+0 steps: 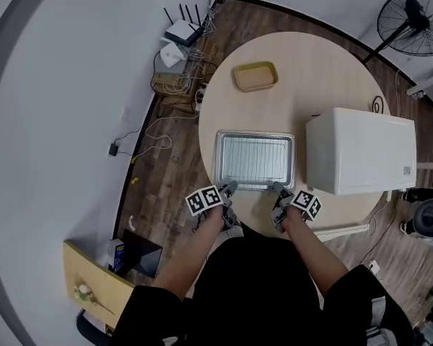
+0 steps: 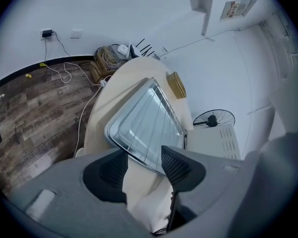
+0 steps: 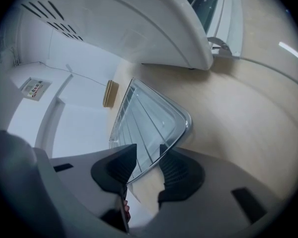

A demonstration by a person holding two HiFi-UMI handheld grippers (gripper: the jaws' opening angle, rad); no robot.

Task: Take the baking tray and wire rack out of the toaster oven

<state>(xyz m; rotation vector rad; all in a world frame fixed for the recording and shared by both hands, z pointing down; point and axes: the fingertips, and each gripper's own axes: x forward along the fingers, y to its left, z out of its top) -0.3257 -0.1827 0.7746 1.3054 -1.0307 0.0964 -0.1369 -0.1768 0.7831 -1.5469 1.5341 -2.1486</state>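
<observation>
The silver baking tray (image 1: 218, 161) lies flat on the round wooden table (image 1: 310, 71), left of the white toaster oven (image 1: 361, 150). The wire rack (image 1: 254, 157) rests inside the tray. My left gripper (image 1: 229, 187) is at the tray's near left corner and my right gripper (image 1: 278, 189) at its near right corner. In the left gripper view the left gripper (image 2: 144, 165) stands wide open, the tray's rim (image 2: 111, 133) crossing between its pads without being pressed. In the right gripper view the right gripper (image 3: 148, 165) is partly open around the rim (image 3: 186, 120).
A yellow dish (image 1: 256, 76) sits at the far side of the table. The toaster oven (image 3: 139, 29) stands close on the right with its door down. A fan (image 1: 411, 16) stands beyond the table, and a router with cables (image 1: 180, 31) lies on the floor at the left.
</observation>
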